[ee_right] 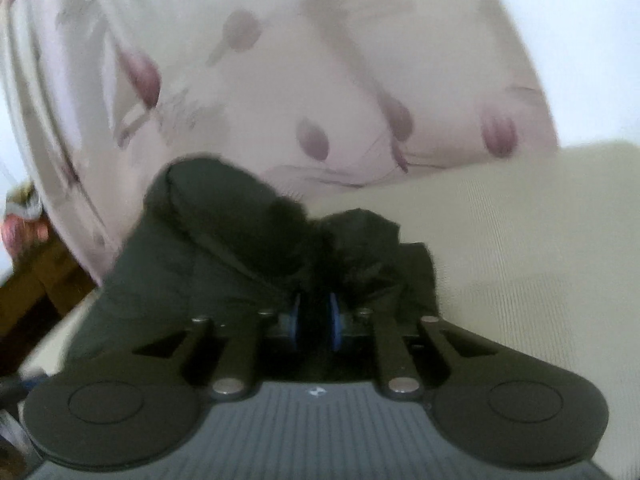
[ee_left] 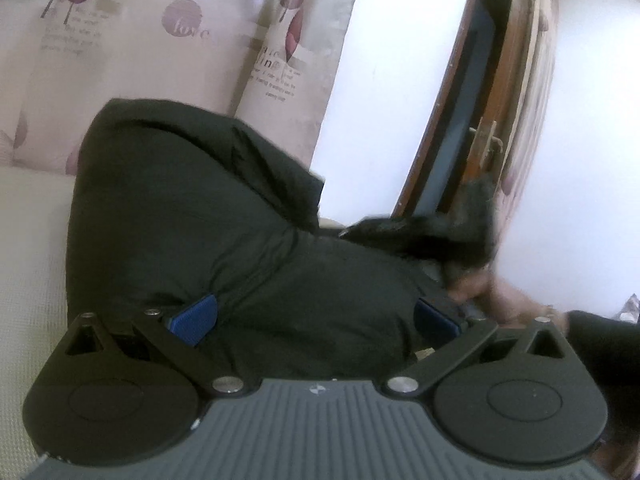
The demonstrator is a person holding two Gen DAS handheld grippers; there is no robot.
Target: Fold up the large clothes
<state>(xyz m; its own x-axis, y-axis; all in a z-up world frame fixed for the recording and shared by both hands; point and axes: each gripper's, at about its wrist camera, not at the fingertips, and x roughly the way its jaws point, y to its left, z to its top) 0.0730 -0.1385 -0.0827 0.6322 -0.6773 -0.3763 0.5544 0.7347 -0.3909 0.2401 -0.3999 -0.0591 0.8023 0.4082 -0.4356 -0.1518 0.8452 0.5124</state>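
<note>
A bulky black padded jacket (ee_left: pixel 192 216) with a black fur-trimmed hood (ee_left: pixel 452 232) lies bunched on a cream sofa seat (ee_left: pixel 32 264). My left gripper (ee_left: pixel 316 318) is open, its blue pads (ee_left: pixel 196 318) spread wide on either side of a puffed fold of the jacket. In the right wrist view the jacket (ee_right: pixel 224 232) is heaped in front of the fingers. My right gripper (ee_right: pixel 316 318) is shut on dark fabric by the fur trim (ee_right: pixel 352 240), the blue pads (ee_right: pixel 295 320) nearly together.
Pink floral cushions (ee_left: pixel 132 48) stand behind the jacket and fill the back of the right wrist view (ee_right: pixel 320 72). A brown wooden door frame (ee_left: pixel 452 128) and white wall (ee_left: pixel 384 80) are to the right. A hand (ee_left: pixel 492 292) shows at the right.
</note>
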